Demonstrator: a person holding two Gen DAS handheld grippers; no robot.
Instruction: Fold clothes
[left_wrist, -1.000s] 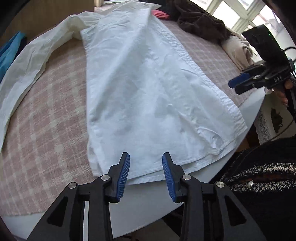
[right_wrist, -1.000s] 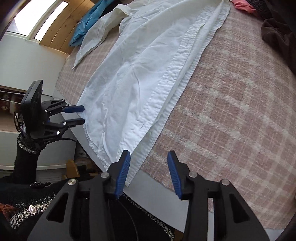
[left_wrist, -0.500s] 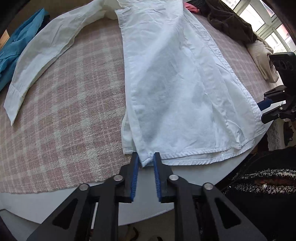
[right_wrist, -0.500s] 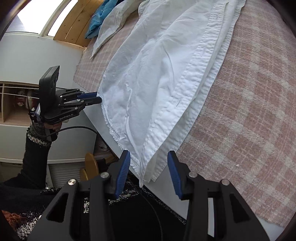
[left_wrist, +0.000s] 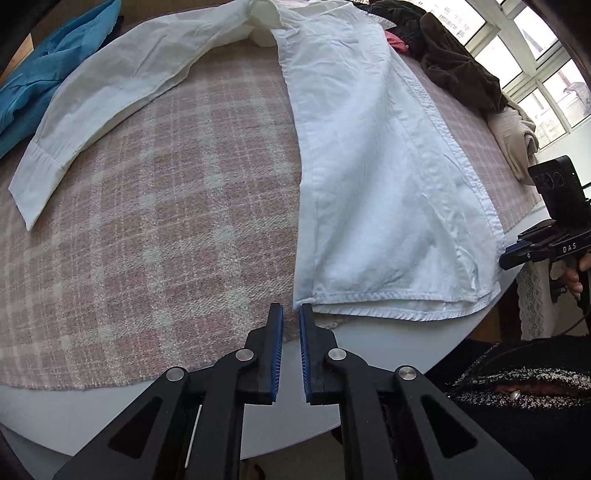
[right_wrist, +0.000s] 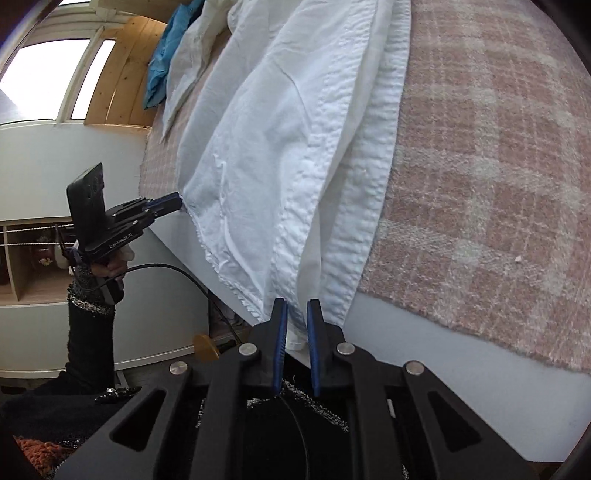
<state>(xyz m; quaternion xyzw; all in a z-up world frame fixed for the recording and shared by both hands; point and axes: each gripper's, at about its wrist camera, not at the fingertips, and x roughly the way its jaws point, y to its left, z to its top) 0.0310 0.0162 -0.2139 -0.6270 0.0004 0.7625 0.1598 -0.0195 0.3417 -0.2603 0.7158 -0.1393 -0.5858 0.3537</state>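
A white button-up shirt (left_wrist: 373, 177) lies flat on the pink plaid cloth (left_wrist: 166, 229), hem toward me, one sleeve (left_wrist: 110, 85) stretched out to the left. My left gripper (left_wrist: 291, 310) is at the hem's left corner, jaws nearly together with the corner between the tips. From the right wrist view the left gripper (right_wrist: 173, 201) pinches that same corner. My right gripper (right_wrist: 295, 306) is shut on the hem's right corner, white fabric (right_wrist: 295, 334) showing between its blue pads. The right gripper (left_wrist: 508, 258) also appears at the table's right edge.
The white table rim (left_wrist: 369, 343) runs just below the hem. A blue garment (left_wrist: 44, 74) lies far left; dark brown clothes (left_wrist: 454, 62), a pink item (left_wrist: 397, 38) and a cream garment (left_wrist: 517, 136) are piled at the back right. A wooden shelf (right_wrist: 29, 258) stands beyond.
Both grippers went from open to shut. The left closed on the hem's left corner half a second ago; the right moved in and closed on the right corner just now.
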